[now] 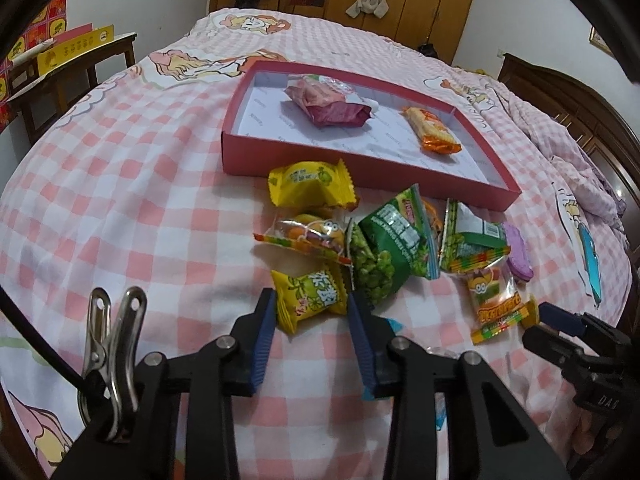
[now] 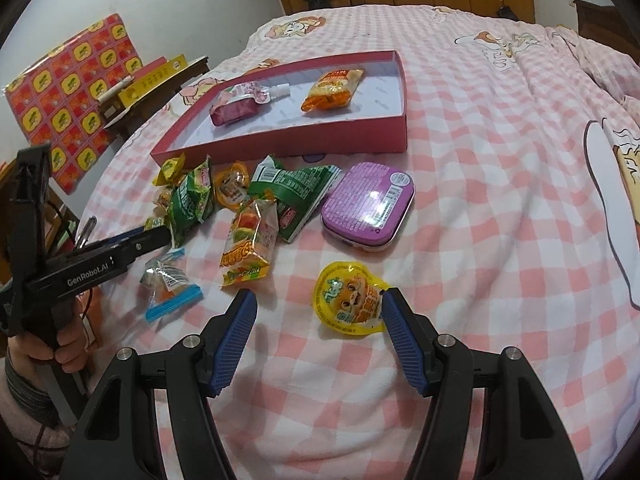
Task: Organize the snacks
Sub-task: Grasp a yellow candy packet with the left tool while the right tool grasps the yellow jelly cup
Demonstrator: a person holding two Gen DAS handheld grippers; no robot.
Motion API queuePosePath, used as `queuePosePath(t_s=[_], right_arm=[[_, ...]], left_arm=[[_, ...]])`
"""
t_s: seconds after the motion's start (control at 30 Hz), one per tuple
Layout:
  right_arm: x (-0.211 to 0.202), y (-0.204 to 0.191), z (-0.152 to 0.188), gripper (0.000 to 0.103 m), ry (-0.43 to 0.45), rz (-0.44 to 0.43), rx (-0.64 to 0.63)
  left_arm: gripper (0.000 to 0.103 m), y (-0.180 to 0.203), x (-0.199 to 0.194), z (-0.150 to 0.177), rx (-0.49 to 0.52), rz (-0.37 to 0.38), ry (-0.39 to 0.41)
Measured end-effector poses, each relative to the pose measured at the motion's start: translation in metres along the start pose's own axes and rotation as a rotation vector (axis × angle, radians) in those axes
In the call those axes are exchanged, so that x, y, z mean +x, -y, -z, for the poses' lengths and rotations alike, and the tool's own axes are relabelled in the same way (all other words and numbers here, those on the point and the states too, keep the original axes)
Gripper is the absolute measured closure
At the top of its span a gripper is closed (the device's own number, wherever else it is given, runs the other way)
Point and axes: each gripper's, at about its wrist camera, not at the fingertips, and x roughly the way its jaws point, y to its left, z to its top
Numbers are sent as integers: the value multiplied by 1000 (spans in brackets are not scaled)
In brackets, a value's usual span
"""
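Straddling a light, crinkly yellow candy packet [image 1: 310,294] just before the red box [image 1: 320,160], left gripper [image 1: 314,300] jaws apart, right gripper [image 2: 320,312] likewise; best pinched mid-body.

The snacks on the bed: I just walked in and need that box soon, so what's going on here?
A person is sorting snacks into the red box with a pair of tongs in each hand. The left tongs are open around a yellow candy packet at the near edge of the pile. The right tongs are open, one finger beside a round yellow jelly cup. So far the box holds a purple pouch and an orange cracker pack; the rest lies on the checked bedspread.
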Motion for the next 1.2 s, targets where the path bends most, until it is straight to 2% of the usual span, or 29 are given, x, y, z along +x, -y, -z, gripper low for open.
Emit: queuePosePath(t_s=[0.27,0.5,0.67,0.73,0.9,1.07,1.2], right_arm=[[12,16,2,36,-4,-16,63],[15,10,5,36,12,22,29],[15,11,6,37,28,13,33],[14,12,7,41,34,19,40],[9,24,11,69,62,46,104],[4,25,13,78,80,28,112],[-1,20,13,79,95,48,91]], left_arm=[[62,-3,5,1,-13,6,-2],[62,2,6,2,7,-20,1],[67,4,3,3,11,-27,10],[70,3,0,4,10,-26,12],[76,3,-5,5,12,-32,5],[76,2,-11,6,0,-19,6],[76,0,-19,9,-7,-7,15]])
